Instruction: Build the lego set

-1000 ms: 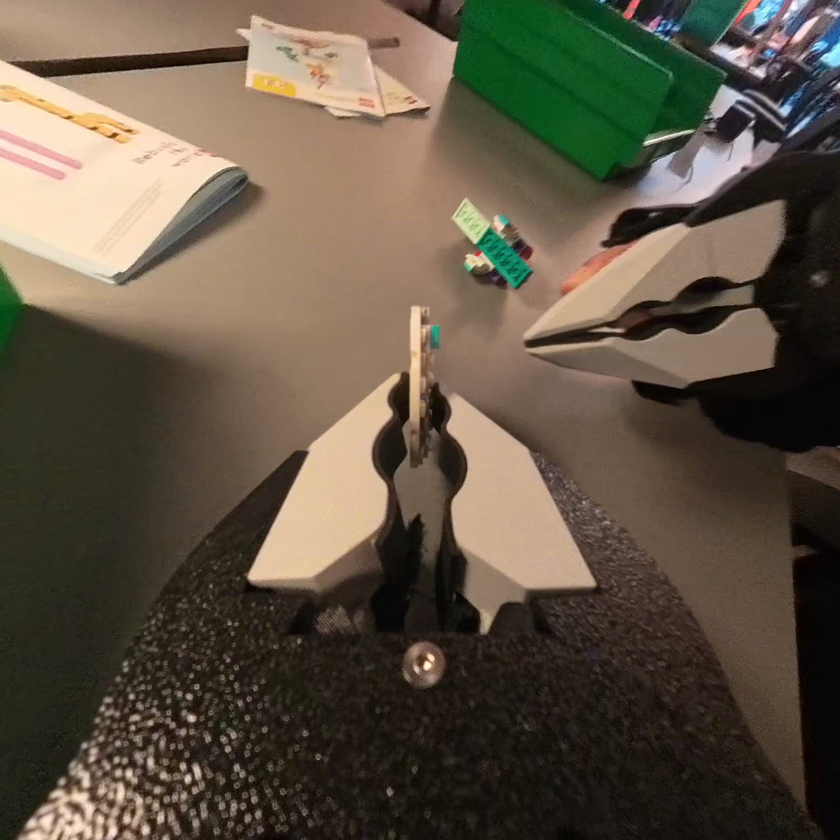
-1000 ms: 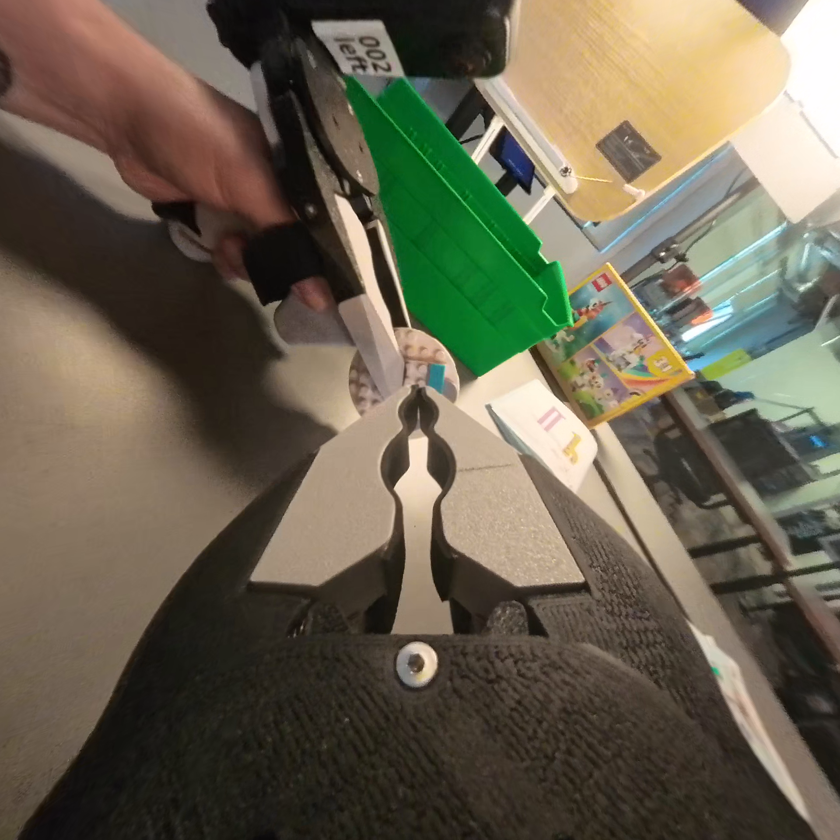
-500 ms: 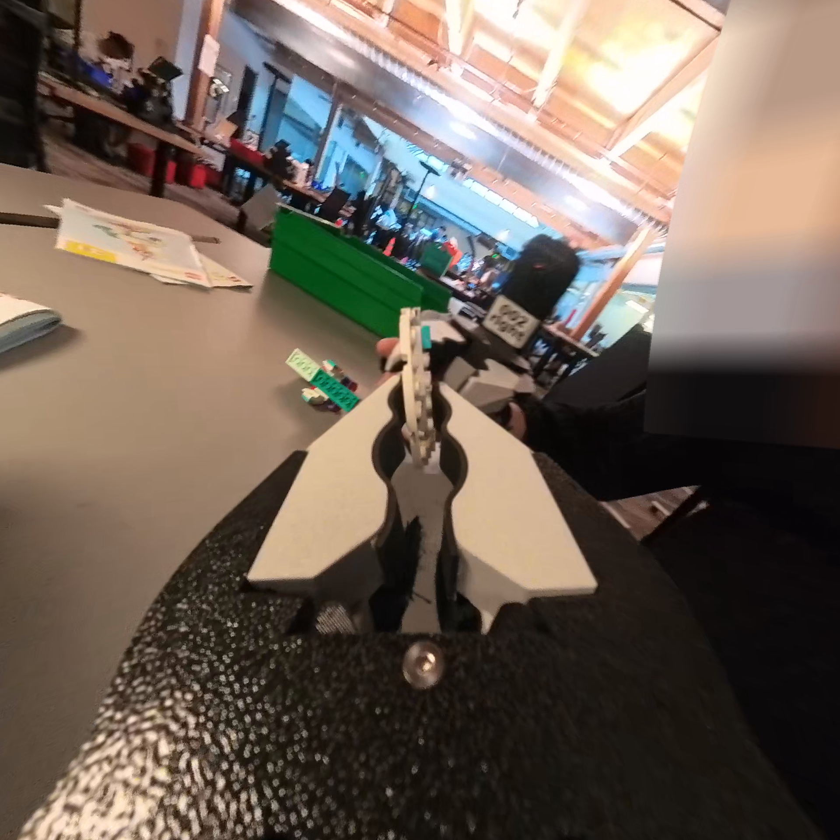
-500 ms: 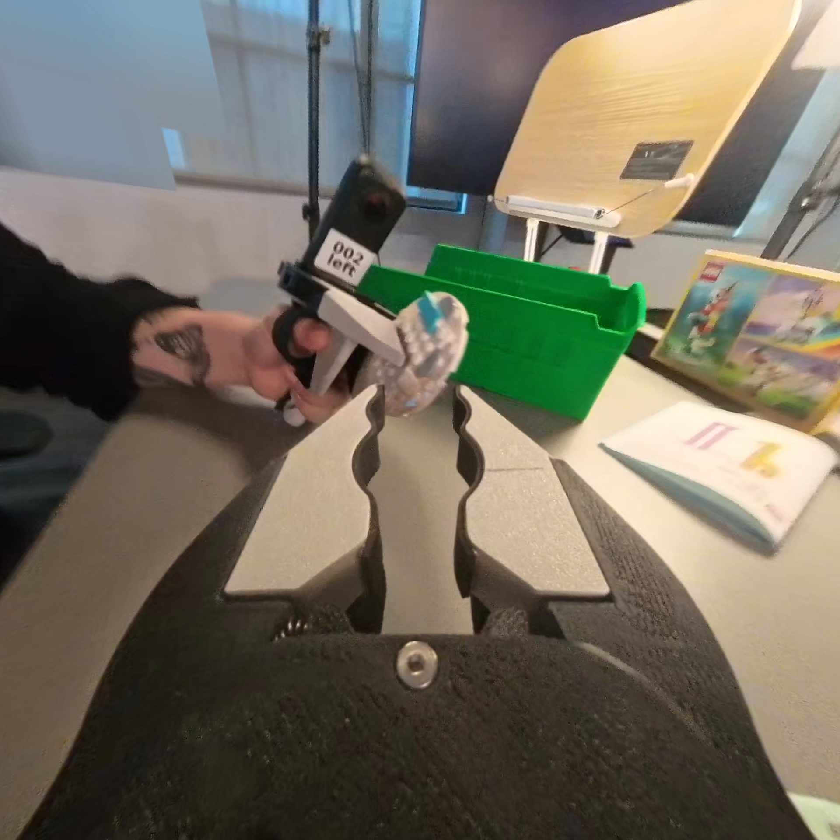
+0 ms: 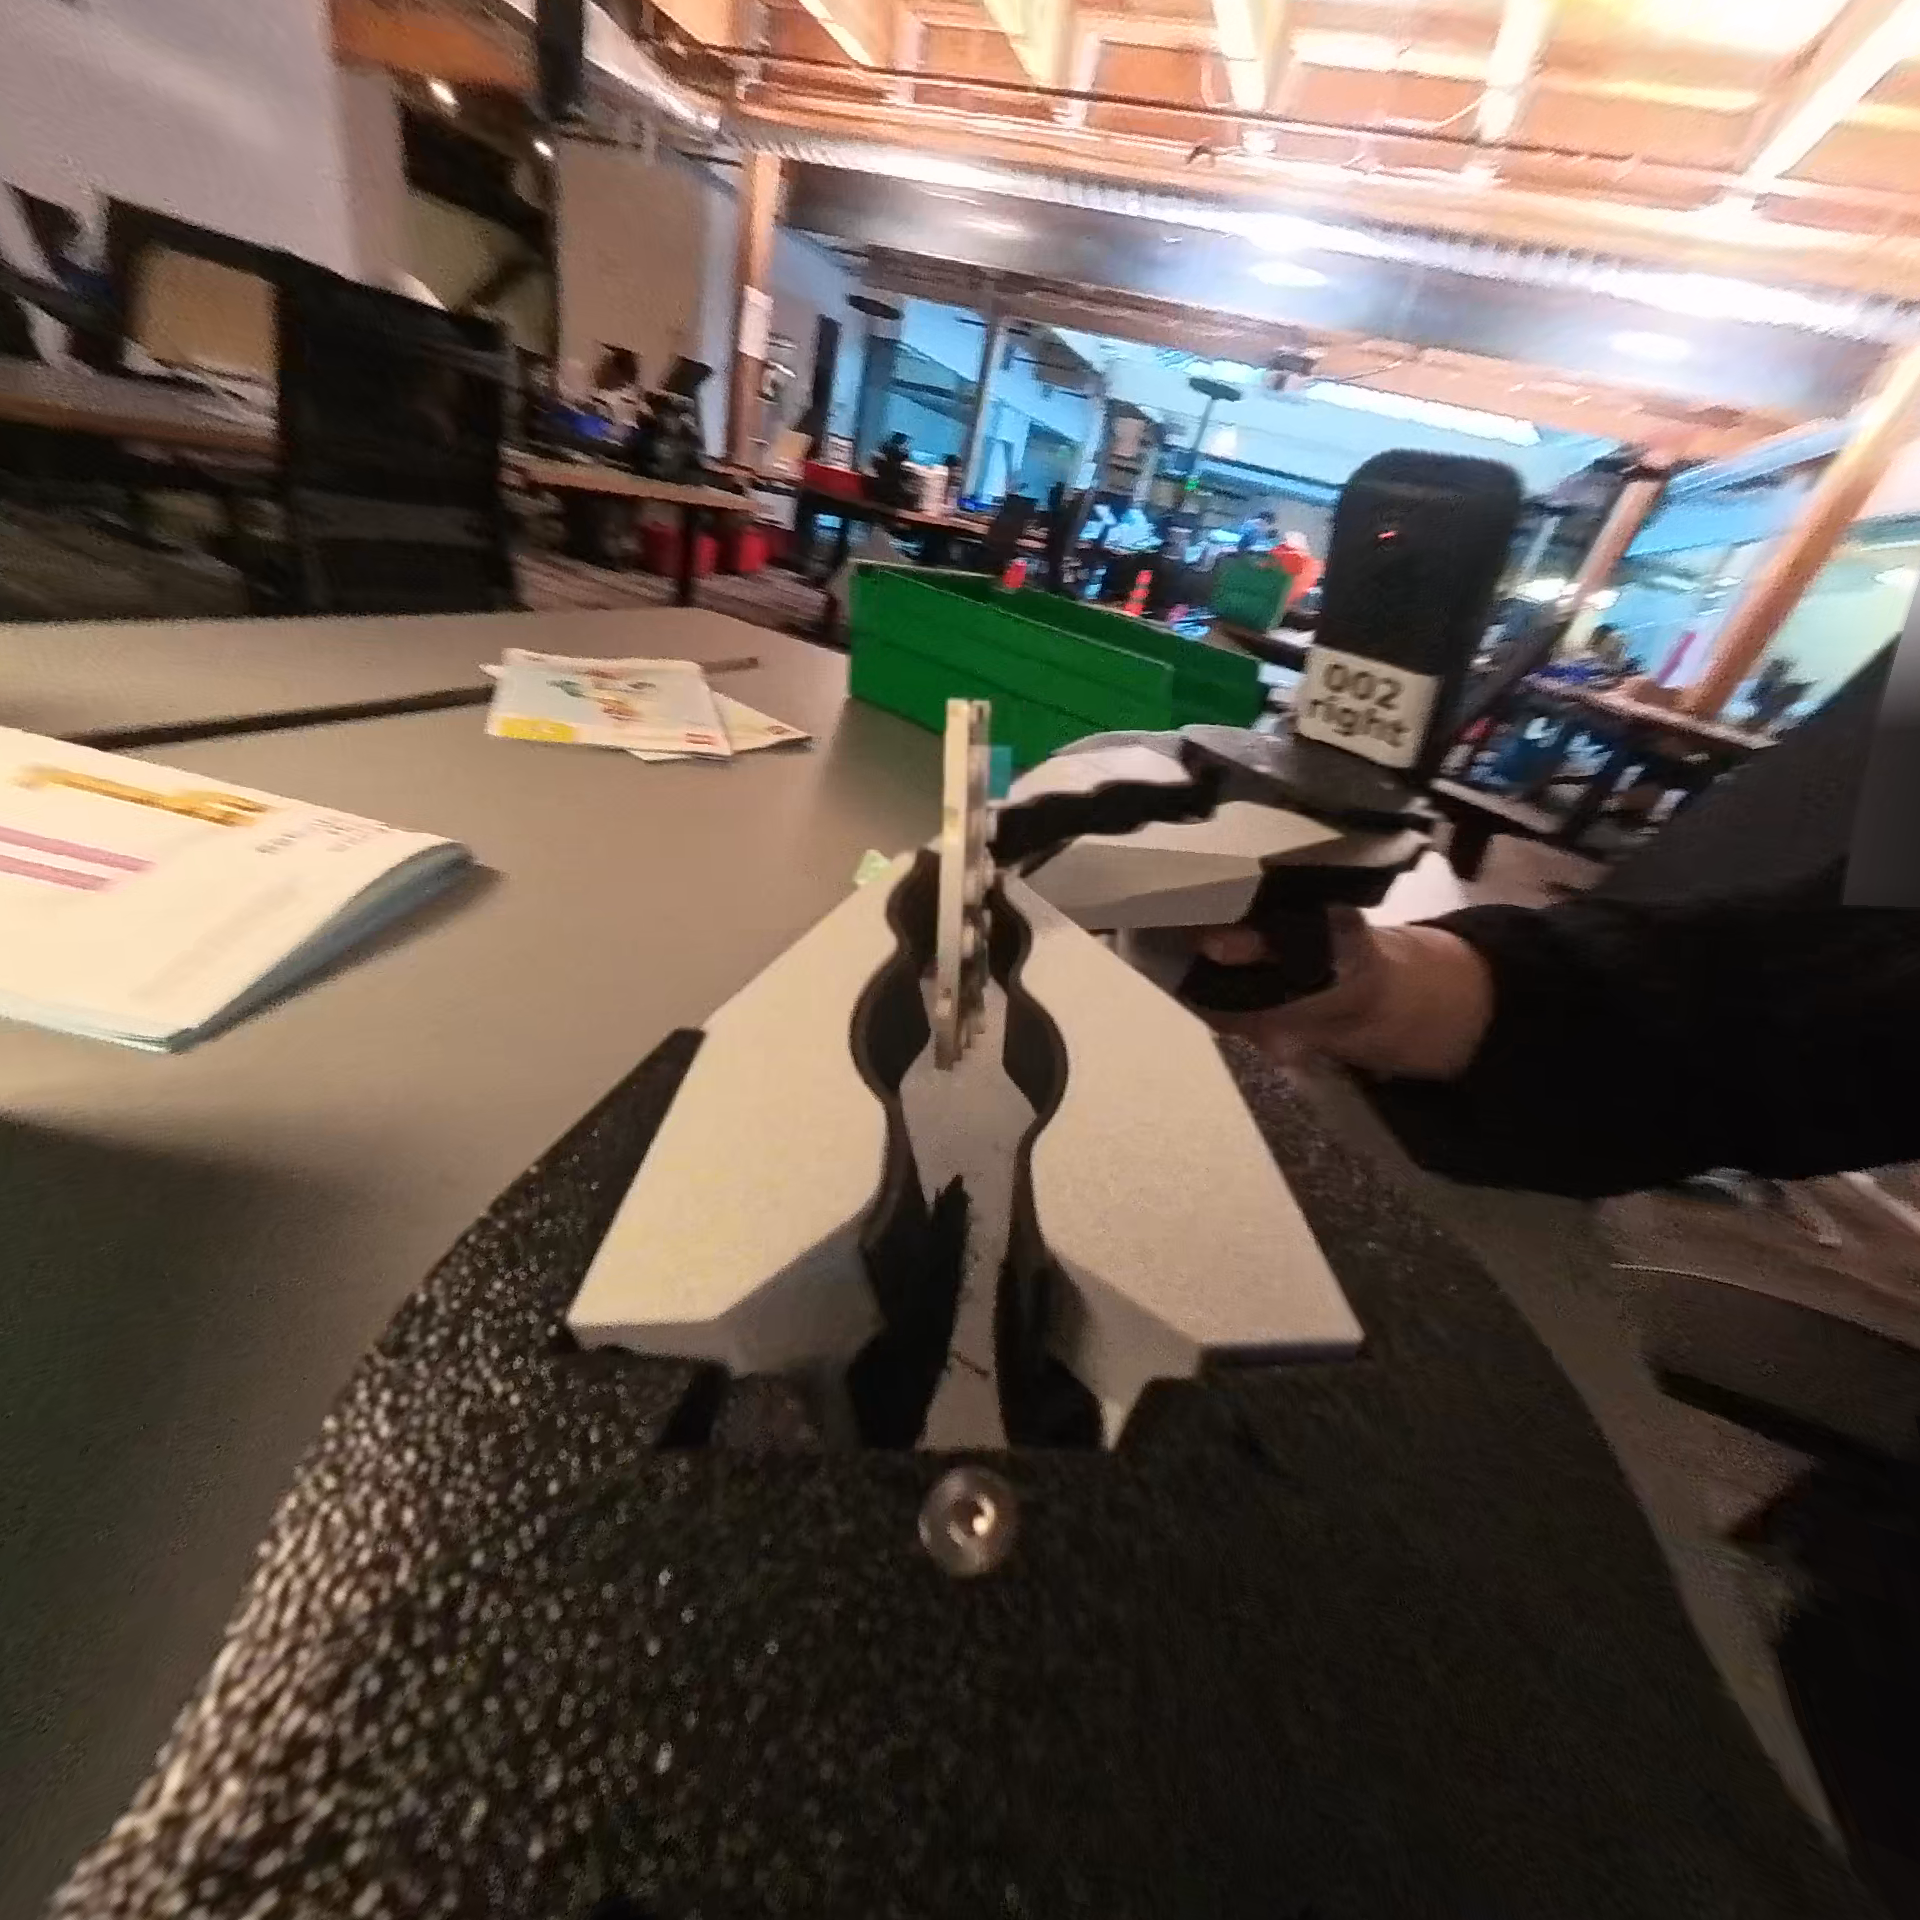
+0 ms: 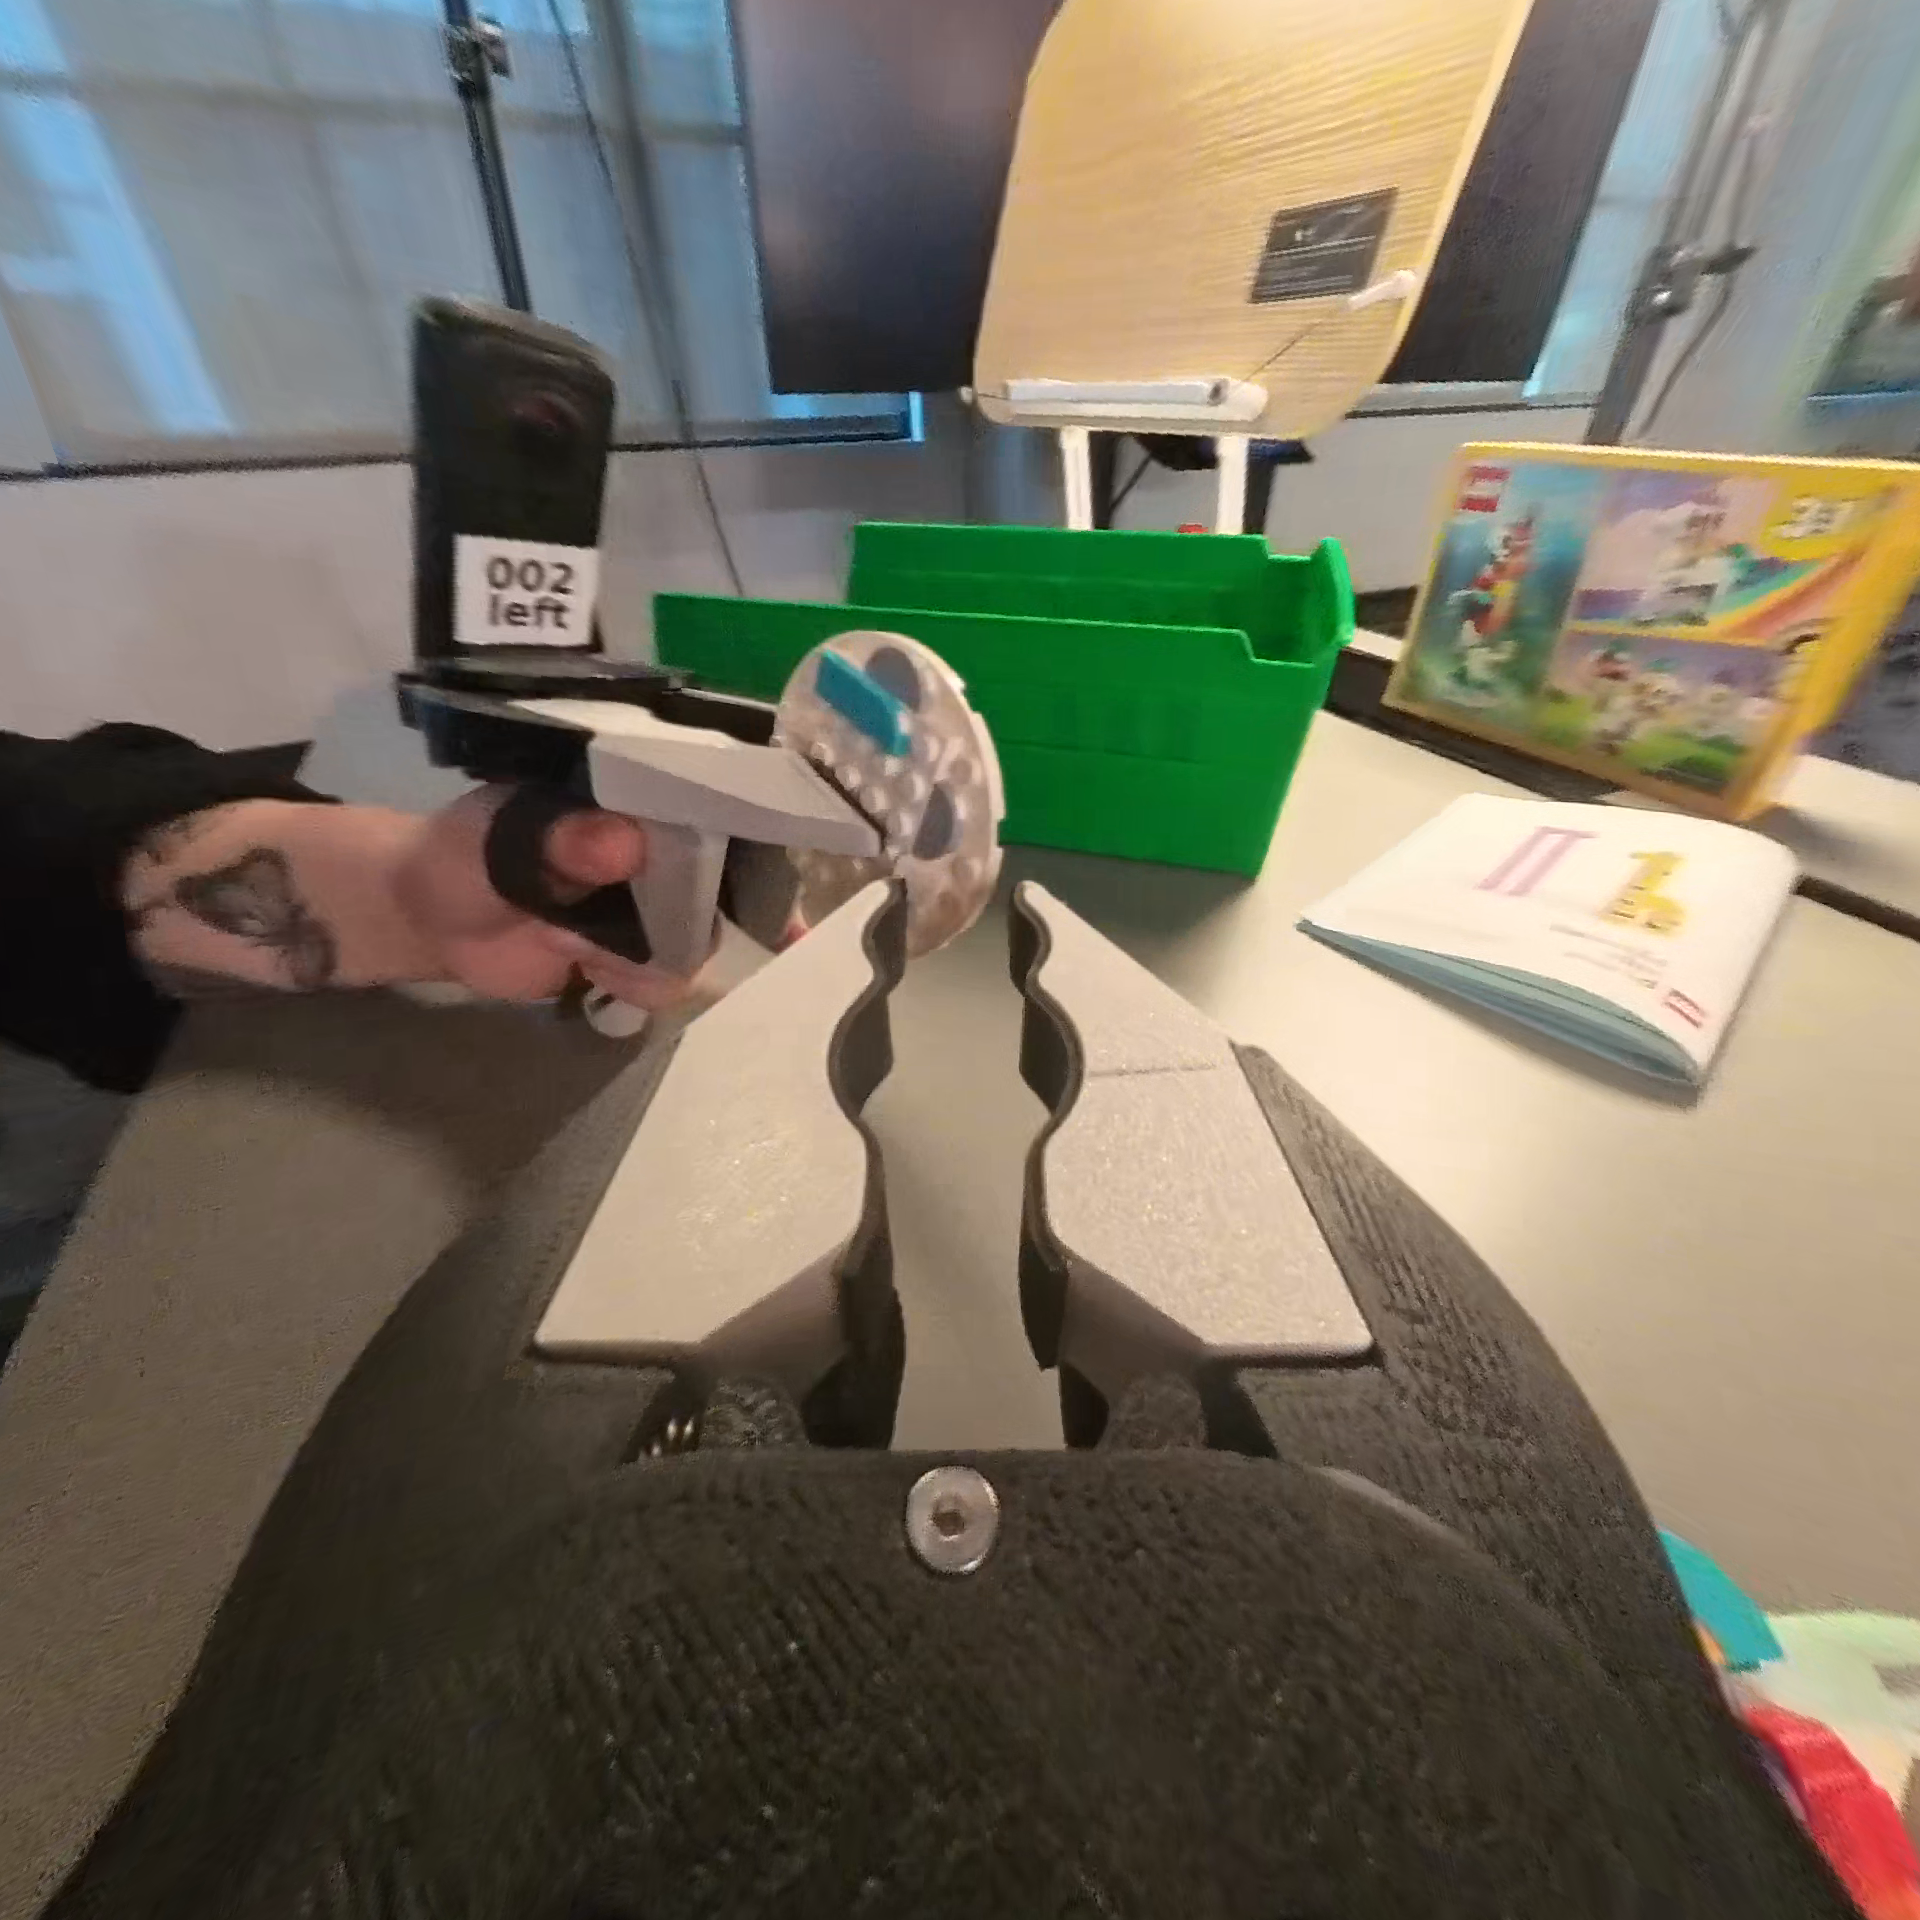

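Left wrist view: left gripper (image 5: pixel 961 914) is pinching a round grey studded plate (image 5: pixel 961 821) edge-on, both fingers pressed on its faces. The plate stands upright above the fingertips, held off the grey table (image 5: pixel 623 883). A small teal piece (image 5: pixel 1000 771) sits on its right face near the top. Right gripper (image 5: pixel 1023 821) comes in from the right, tips just beside the plate's right face; contact can't be judged from here. A hand (image 5: pixel 1382 997) in a black sleeve holds it. On the table: open booklet (image 5: pixel 197 894) at left, leaflets (image 5: pixel 623 712) farther back, green bin (image 5: pixel 1029 655) behind the plate.

Right wrist view: right gripper (image 6: pixel 951 899) is spread, with clear table showing between the fingers. The plate's lower edge sits just at the left fingertip (image 6: pixel 873 909); the right finger is apart from it, so no grip. The left gripper (image 6: pixel 862 816) clamps the plate (image 6: pixel 914 769) from the left, and the teal piece (image 6: pixel 857 701) is on the studded face. Green bin (image 6: pixel 1143 727) behind, booklet (image 6: pixel 1558 914) and a colourful box (image 6: pixel 1662 623) to the right.
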